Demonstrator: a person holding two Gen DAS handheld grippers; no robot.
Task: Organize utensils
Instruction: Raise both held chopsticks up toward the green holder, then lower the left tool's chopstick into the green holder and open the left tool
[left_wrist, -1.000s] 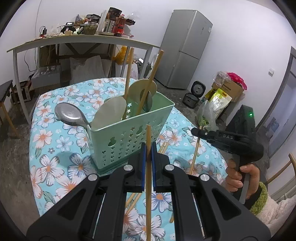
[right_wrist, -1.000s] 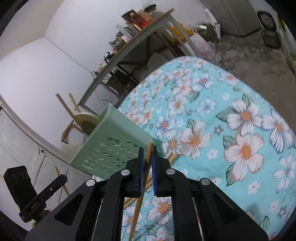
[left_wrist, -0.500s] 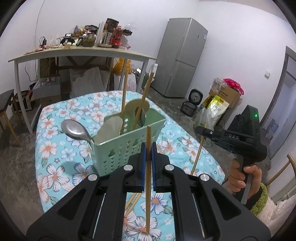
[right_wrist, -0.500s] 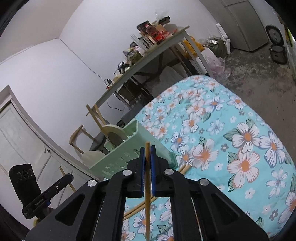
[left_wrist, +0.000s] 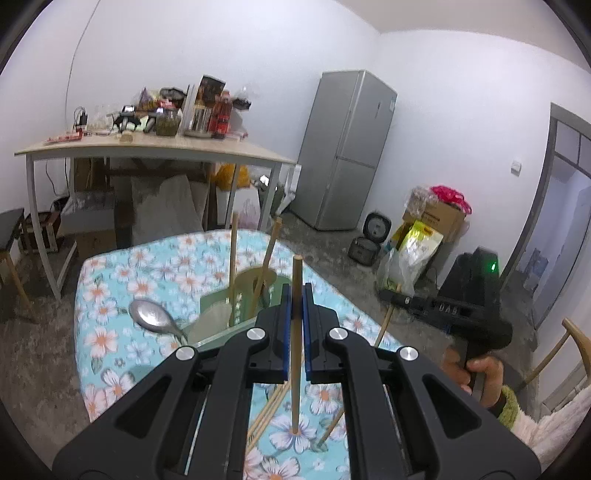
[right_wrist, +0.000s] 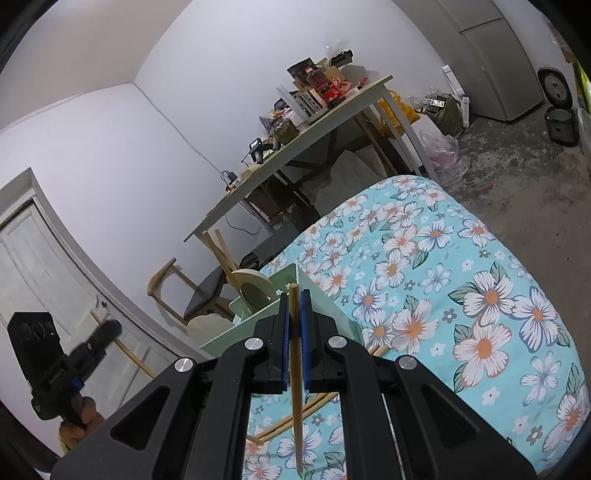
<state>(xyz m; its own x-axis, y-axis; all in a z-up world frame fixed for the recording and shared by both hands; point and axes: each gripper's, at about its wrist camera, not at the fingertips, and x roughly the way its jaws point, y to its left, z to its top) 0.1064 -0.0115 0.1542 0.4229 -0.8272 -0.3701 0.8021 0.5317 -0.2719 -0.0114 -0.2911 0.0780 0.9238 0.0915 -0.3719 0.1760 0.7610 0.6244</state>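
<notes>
Gripping one chopstick (left_wrist: 296, 321) per hand-held gripper (left_wrist: 295, 295)

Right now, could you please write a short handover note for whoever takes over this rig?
Left tool: shut on one chopstick, held upright, its lower tip at the floral tablecloth.
Right tool: shut on a second chopstick, also lifted.
The green basket stands just beyond both tools.
Done: it already holds a metal spoon, two pale ladles and two chopsticks.
Left: drop both held chopsticks into the basket, then collect the loose chopsticks lying on the cloth in front of it.
</notes>
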